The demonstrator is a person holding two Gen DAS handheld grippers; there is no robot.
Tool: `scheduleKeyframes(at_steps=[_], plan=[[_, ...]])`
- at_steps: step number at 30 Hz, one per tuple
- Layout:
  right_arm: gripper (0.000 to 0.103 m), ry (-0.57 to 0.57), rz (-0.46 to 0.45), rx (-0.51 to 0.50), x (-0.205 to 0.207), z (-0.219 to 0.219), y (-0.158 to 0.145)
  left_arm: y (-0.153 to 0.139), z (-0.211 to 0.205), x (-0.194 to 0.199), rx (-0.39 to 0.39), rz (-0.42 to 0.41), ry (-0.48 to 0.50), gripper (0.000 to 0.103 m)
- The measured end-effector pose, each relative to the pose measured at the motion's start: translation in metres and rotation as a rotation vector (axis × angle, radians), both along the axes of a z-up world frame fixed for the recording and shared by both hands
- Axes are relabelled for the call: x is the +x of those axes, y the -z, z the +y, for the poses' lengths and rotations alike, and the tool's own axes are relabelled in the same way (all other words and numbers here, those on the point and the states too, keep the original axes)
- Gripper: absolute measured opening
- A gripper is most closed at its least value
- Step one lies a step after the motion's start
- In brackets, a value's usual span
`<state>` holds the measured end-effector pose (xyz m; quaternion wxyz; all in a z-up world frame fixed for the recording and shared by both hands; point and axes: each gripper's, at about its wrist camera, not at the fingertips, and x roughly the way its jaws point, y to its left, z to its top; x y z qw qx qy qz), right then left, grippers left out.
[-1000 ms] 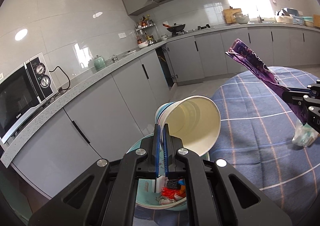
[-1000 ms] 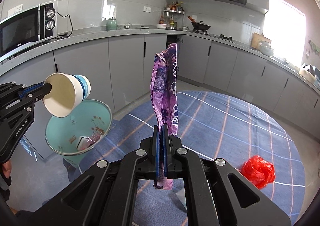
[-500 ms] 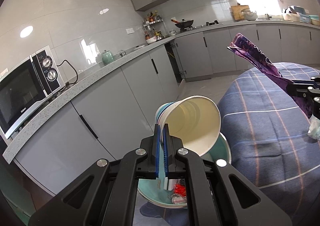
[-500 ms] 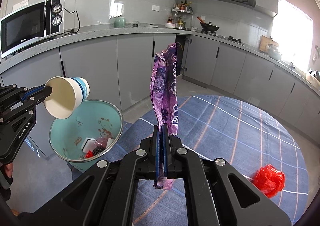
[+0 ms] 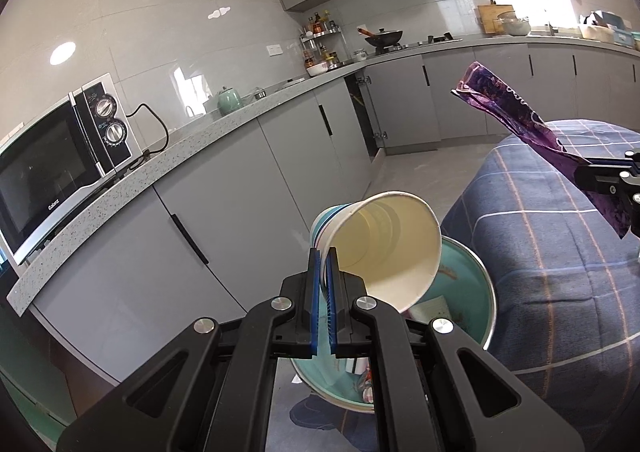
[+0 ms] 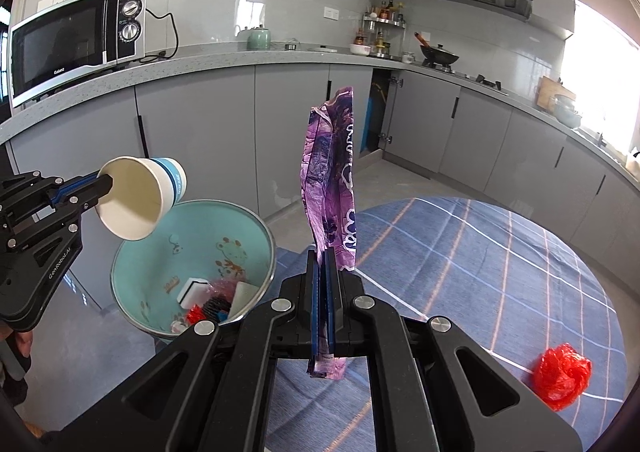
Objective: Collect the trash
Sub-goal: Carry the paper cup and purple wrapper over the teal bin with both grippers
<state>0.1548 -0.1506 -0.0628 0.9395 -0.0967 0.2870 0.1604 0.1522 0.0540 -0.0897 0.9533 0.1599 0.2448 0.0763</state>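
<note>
left gripper (image 5: 324,252): jaws clamped on rim of paper cup (image 5: 380,244), over left of teal bin (image 6: 192,264) | right gripper (image 6: 325,252): jaws shut on purple wrapper (image 6: 330,179), right of bin | cup light, crushable, rim hold fine | wrapper limp, slick, pinch low | red bag (image 6: 564,376) far right on table, soft

Lower half of teal trash bin (image 5: 472,292) hidden behind left gripper (image 5: 324,252) and paper cup (image 5: 384,248). Trash inside bin too jumbled to name. Right gripper (image 5: 624,187) cut off at frame edge, beside bin. Bottle labels on spice rack (image 6: 380,31) beyond bin too small to read.
</note>
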Motion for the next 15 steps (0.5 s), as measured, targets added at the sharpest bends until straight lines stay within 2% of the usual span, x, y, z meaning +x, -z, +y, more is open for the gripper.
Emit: scheduleKeyframes(at_steps=[15], plan=[[0.004,-0.072,0.007,0.003,0.003,0.029,0.003,-0.002,0.019,0.009,-0.022,0.002,-0.04,0.004]])
